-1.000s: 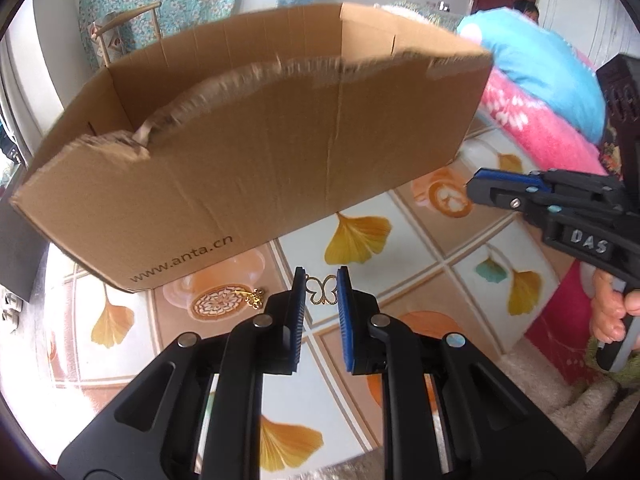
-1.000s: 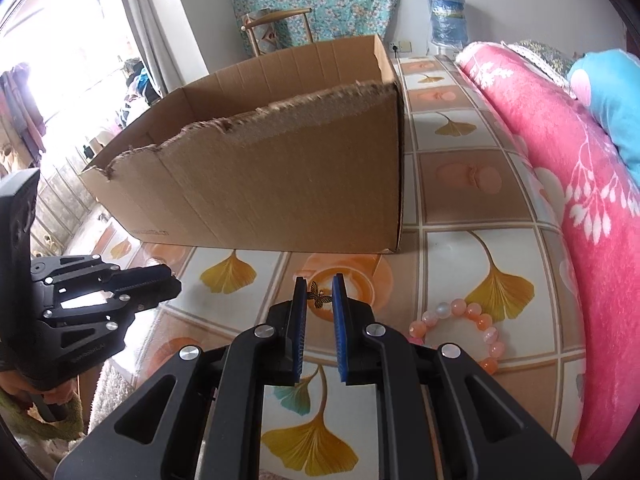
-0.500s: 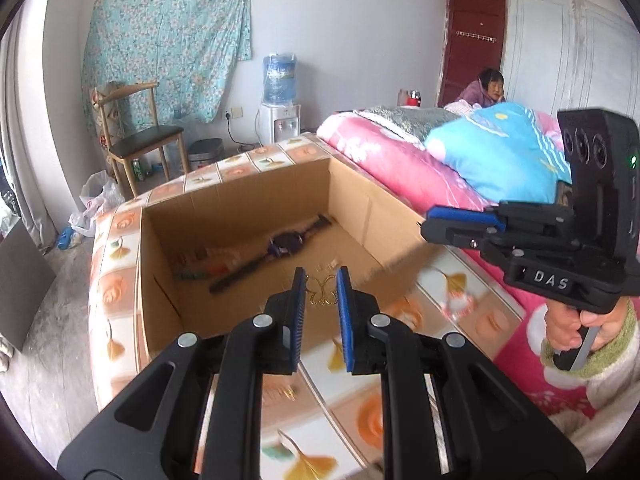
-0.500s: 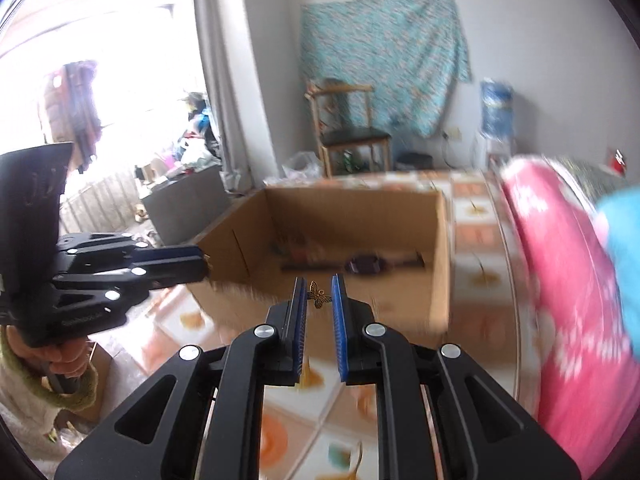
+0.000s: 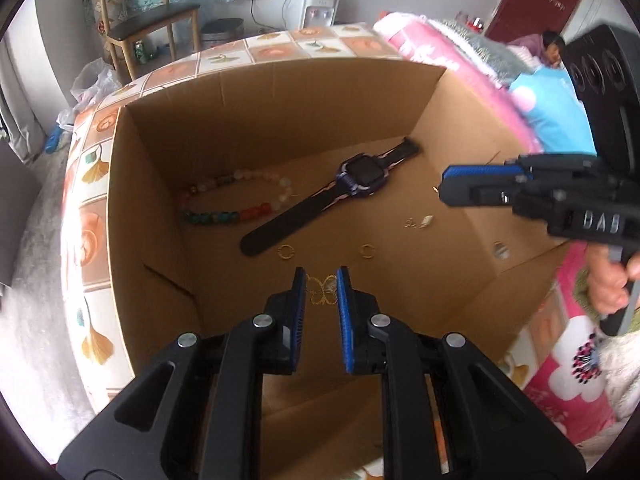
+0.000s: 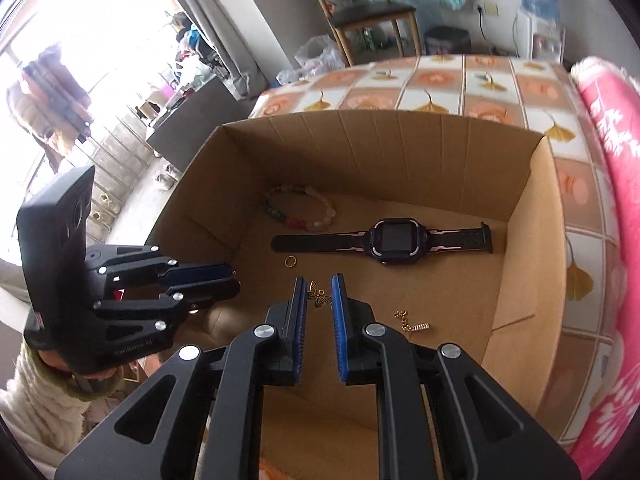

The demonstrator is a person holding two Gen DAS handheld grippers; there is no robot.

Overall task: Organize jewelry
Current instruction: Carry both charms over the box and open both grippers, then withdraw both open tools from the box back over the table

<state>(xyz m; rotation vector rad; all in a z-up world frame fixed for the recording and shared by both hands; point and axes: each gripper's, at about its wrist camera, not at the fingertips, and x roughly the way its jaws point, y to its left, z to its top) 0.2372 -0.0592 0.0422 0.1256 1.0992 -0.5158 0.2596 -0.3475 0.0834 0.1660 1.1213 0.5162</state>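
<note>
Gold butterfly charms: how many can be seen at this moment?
2. One butterfly charm is pinched in the left hand-held gripper, the other in the right hand-held gripper, both over the open cardboard box. Others may lie hidden.

Left gripper [image 5: 321,290] and right gripper [image 6: 319,295] poised side by side, angled downward, each with jaws pinched on a small gold butterfly piece.

Cardboard box [image 5: 280,92] open-topped; watch [image 5: 360,172] and bead bracelet [image 5: 224,216] occupy its far floor
</note>
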